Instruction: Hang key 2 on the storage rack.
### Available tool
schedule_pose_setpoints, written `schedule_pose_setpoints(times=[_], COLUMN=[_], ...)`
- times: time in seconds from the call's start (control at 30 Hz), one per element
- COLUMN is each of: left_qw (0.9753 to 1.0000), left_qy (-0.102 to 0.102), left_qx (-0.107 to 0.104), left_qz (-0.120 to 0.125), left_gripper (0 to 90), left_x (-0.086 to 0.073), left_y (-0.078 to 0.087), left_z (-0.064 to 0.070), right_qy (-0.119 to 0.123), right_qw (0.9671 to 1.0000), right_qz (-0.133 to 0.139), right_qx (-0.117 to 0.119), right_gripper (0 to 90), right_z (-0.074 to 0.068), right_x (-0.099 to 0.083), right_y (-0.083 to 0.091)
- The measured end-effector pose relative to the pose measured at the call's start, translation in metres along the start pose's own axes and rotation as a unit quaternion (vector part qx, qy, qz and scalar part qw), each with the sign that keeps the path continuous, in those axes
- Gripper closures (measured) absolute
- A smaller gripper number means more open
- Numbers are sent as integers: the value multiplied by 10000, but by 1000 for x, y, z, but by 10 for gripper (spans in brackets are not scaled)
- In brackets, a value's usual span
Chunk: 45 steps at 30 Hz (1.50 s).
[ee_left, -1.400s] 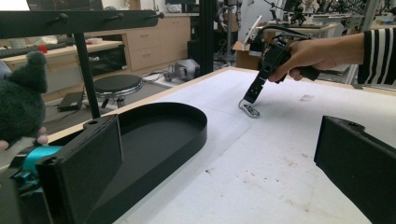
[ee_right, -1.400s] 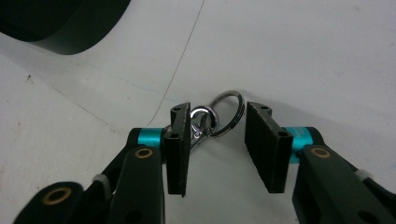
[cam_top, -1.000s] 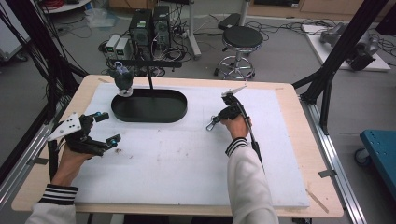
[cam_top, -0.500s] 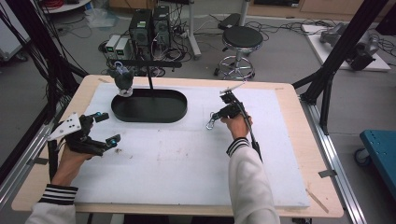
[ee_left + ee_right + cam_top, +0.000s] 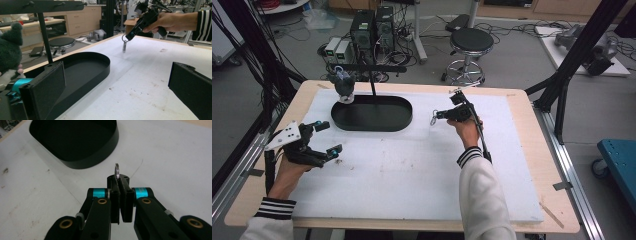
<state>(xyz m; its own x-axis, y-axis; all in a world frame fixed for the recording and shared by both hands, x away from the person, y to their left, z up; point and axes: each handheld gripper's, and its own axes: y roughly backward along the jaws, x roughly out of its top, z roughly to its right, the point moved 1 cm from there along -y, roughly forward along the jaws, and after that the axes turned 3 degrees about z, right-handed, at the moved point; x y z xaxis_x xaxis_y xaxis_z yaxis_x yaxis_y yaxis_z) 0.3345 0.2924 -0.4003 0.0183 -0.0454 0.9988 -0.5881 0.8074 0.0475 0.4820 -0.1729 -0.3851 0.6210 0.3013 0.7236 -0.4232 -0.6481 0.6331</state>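
Right gripper view: right gripper (image 5: 121, 182) jaws clamped on small silver metal key ring (image 5: 116, 171), held above white tabletop (image 5: 412, 170), right of black oval tray (image 5: 372, 113). Left gripper (image 5: 324, 137) jaws apart, holding nothing, near tabletop's left edge.

text: none legible | labels: none | numbers: none — no readable marking on anything in view

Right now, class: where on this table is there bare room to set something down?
The white mat lies bare between the left gripper and the right gripper, and right of it. It is crowded at the back left: black tray, plush toy.
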Motion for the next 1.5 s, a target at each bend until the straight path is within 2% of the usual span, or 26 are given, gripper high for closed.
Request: schedule_pose_setpoints(times=[0.3, 0.43, 0.5, 0.6, 0.77, 0.9, 1.0, 1.17, 1.23, 1.43, 1.5], left_qw=[10000, 10000, 10000, 10000, 10000, 10000, 10000, 10000, 10000, 10000, 10000], left_qy=[-4, -16, -4, -17, -1, -12, -18, -18, -14, 18, 21], left_qx=[-8, -17, -17, -25, -19, -16, -19, -20, -20, -4, -17], left_qz=[8, 11, 2, -1, 7, 6, 7, 19, 30, 80, 83], left_gripper=[17, 17, 17, 17, 17, 17, 17, 17, 17, 17, 17], left_x=[0, 0, 0, 0, 0, 0, 0, 0, 1, 1, 1], left_y=[0, 0, 0, -1, -1, -1, -1, 0, 0, 1, 1], left_z=[1, 1, 1, 2, 2, 1, 1, 1, 1, 0, 0], right_qy=[506, 828, 855, 907, 1053, 1057, 1140, 1286, 1361, 1467, 1424], right_qw=[9976, 9934, 9916, 9897, 9845, 9852, 9828, 9811, 9791, 9786, 9777], right_qz=[471, 768, 913, 1041, 1334, 1277, 1377, 1346, 1404, 1278, 1363], right_qx=[104, 223, 331, 386, 443, 440, 470, 536, 564, 665, 722], right_gripper=[886, 886, 886, 886, 886, 886, 886, 886, 886, 886, 886], right_z=[-7, -12, -13, -13, -14, -16, -22, -33, -37, -45, -46], right_x=[8, 12, 13, 14, 17, 25, 34, 53, 58, 73, 77], right_y=[11, 16, 18, 21, 28, 35, 40, 44, 44, 42, 41])
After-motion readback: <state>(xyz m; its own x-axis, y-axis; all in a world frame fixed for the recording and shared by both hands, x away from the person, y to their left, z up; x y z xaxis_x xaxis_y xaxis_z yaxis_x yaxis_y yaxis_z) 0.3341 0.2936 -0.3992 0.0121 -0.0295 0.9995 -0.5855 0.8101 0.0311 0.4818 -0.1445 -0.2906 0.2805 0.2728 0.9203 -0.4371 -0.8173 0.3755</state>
